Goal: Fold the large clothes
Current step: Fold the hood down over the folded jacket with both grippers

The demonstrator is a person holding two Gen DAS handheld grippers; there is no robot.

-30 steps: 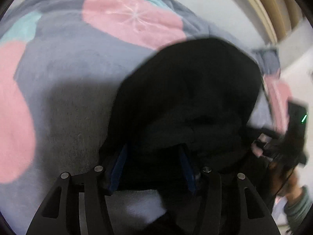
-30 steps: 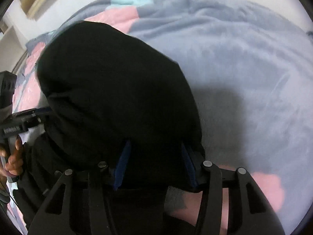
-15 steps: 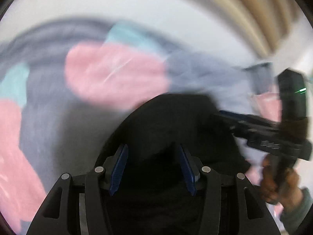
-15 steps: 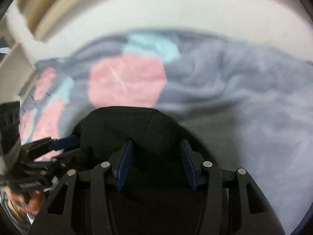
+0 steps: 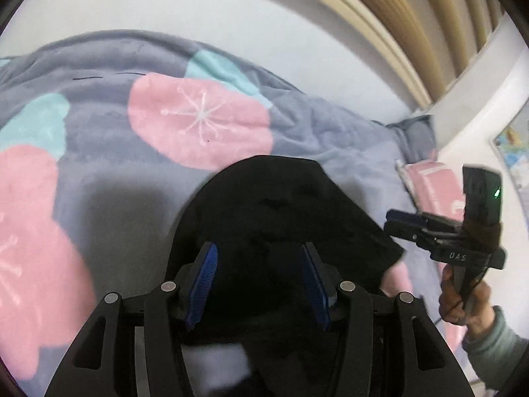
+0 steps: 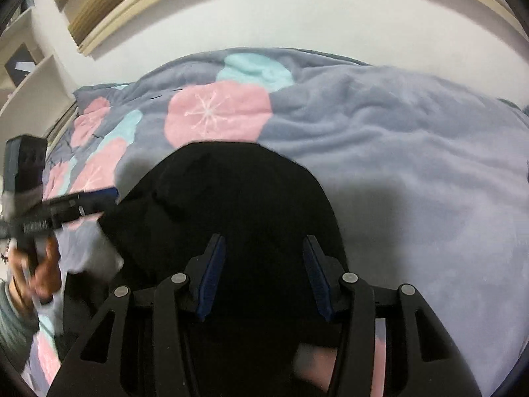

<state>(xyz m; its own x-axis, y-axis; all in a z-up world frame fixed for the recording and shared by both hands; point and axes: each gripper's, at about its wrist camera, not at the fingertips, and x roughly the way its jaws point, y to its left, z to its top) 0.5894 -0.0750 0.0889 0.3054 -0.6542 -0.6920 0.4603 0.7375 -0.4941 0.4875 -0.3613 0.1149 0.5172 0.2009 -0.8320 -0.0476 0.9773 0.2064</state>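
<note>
Left gripper (image 5: 258, 284) clamped on bunched black garment (image 5: 281, 231), right gripper (image 6: 264, 274) likewise gripping it, both raised since a second ago, cloth lifted clear of the flowered blanket (image 6: 396, 152) — likely hoisted to carry a fold over.

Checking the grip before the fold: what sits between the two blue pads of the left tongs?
Black garment fabric fills the gap between the left tongs' blue pads; the left wrist view shows it.
</note>
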